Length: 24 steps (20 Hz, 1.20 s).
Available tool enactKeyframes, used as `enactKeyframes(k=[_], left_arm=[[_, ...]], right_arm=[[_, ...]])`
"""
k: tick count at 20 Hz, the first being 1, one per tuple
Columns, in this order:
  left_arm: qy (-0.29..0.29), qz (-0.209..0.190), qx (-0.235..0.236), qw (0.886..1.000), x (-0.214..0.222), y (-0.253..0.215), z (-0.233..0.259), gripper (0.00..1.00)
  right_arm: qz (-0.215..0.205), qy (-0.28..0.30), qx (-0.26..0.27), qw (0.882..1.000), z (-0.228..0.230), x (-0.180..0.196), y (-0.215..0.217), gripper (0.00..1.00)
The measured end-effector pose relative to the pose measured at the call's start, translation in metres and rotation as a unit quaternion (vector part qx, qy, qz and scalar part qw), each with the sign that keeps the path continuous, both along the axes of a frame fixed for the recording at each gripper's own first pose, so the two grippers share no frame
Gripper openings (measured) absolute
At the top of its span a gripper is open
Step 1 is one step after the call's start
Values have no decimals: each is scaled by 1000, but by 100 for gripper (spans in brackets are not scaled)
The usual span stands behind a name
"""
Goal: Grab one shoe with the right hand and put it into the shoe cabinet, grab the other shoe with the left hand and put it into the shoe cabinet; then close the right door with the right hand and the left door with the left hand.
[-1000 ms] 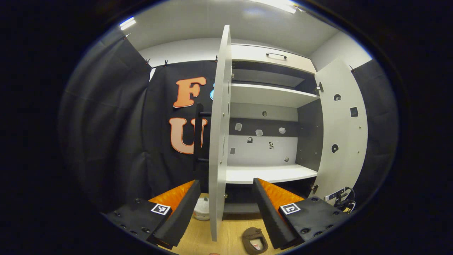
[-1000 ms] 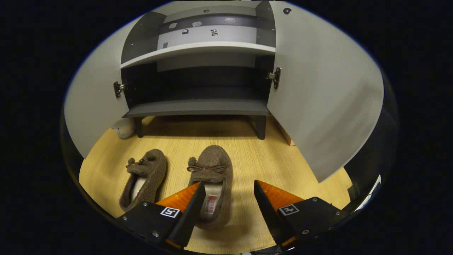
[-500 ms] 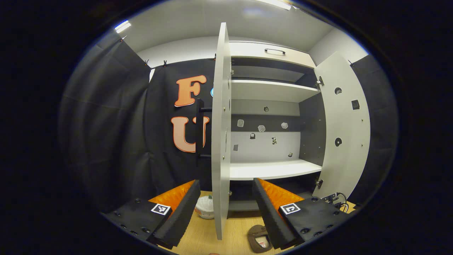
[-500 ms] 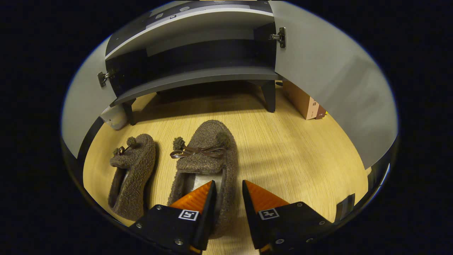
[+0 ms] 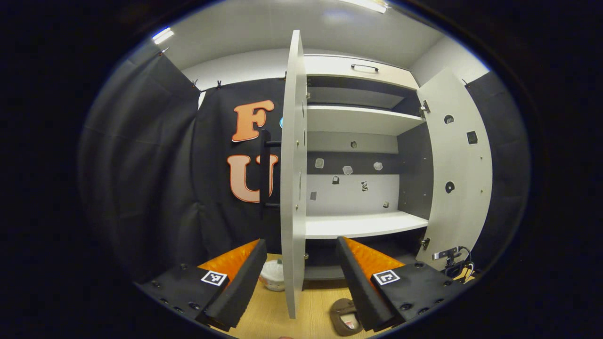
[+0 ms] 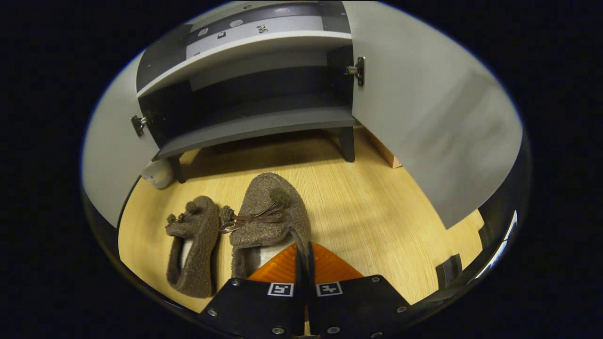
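The right tongs (image 6: 304,254) pinch the near shoe's (image 6: 268,216) side wall for lifting; the left tongs (image 5: 299,275) wait spread before the cabinet (image 5: 362,226).

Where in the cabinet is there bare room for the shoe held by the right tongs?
The bottom shelf, between both open doors, lies bare, as does the white shelf above. Floor by the second shoe is crowded; right tongs grip the first shoe.

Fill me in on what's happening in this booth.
A person is putting two shoes into a cabinet whose doors stand open. The right gripper is shut on the side wall of the right shoe. The left shoe lies on the floor beside it. The left gripper is open, facing the left door's edge.
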<state>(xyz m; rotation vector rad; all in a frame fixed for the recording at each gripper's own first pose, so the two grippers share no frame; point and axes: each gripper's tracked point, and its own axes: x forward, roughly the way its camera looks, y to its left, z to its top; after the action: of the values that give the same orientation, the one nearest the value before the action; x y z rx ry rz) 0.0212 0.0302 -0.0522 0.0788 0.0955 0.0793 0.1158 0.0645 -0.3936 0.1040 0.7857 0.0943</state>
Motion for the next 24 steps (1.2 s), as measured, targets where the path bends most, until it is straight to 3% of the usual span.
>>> enactKeyframes(k=[12,24], left_arm=[[6,-10,-11,1000,-3,5,-17,96],[12,-13,-12,1000,-2,8,-28,96]], right_arm=[[30,-142,31,989,193,35,42,3],[-14,-210,71,975,311,164,55,3]])
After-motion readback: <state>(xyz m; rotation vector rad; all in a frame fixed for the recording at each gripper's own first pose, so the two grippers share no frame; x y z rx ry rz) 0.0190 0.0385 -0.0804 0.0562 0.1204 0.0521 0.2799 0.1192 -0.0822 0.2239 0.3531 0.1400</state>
